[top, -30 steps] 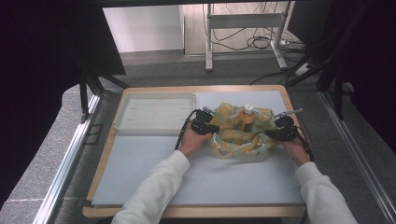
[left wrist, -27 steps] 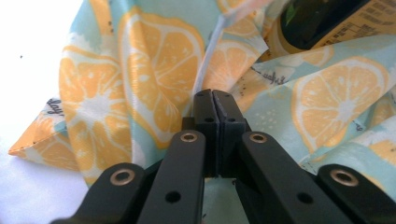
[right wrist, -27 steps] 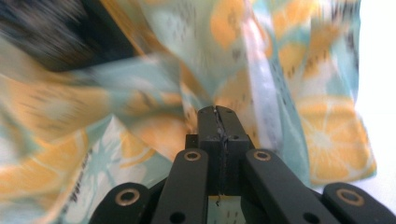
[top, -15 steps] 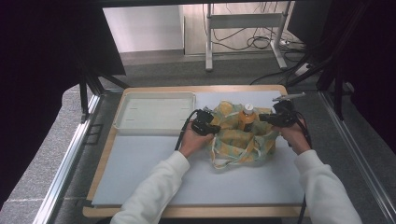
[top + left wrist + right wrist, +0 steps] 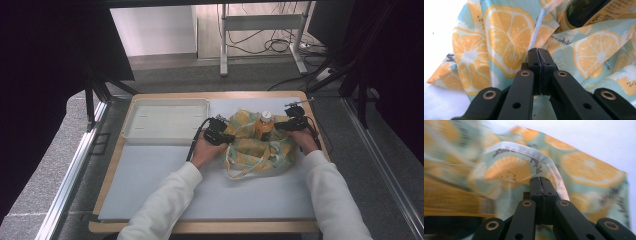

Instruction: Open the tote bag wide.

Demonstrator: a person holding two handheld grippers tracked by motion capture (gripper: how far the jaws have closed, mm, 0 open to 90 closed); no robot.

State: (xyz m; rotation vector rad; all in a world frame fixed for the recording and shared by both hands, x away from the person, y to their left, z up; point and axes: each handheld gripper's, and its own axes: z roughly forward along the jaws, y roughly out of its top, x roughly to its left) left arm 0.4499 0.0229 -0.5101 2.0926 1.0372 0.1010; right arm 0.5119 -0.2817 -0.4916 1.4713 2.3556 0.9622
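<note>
Orange-print bag (image 5: 257,152) at table's (image 5: 150,175) 2 o'clock, bottle (image 5: 264,127) inside; rim pinched by closed left gripper (image 5: 226,138) and right gripper (image 5: 284,126). Mouth should be spread evenly, bottle kept upright.

Little text can be read. On the orange-slice bag (image 5: 499,45) small dark cursive lettering is printed — a word starting "Say" is made out at about 9 o'clock in the left gripper view, the rest being too small. On the bottle label (image 5: 614,10), at 1 o'clock, fine print lines are seen — none is legible.
</note>
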